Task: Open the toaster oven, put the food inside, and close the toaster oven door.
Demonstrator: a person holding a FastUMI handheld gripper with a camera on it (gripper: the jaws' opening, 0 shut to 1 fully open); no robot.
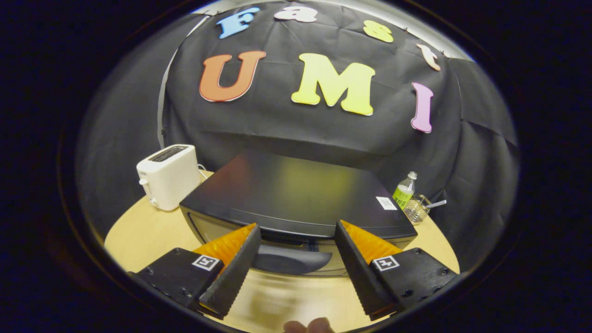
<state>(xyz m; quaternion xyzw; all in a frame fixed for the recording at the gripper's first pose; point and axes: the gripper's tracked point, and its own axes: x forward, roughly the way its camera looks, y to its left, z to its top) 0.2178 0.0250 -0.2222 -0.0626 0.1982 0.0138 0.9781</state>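
Observation:
A black toaster oven (pixel 296 194) stands on the round wooden table (pixel 138 231), seen from above and in front. Its door looks shut, with a dark curved handle (pixel 289 260) along the top front edge. My gripper (pixel 296 233) hovers just in front of and above the oven; its fingers are open, spread to either side of the handle, touching nothing. The handle lies between and slightly beyond the fingertips. I see no food.
A white pop-up toaster (pixel 169 175) stands left of the oven. To the oven's right sit a small bottle with a green label (pixel 404 192) and a wire holder (pixel 416 210) with a utensil in it. Fingertips of a person's hand (pixel 307 326) show below the gripper.

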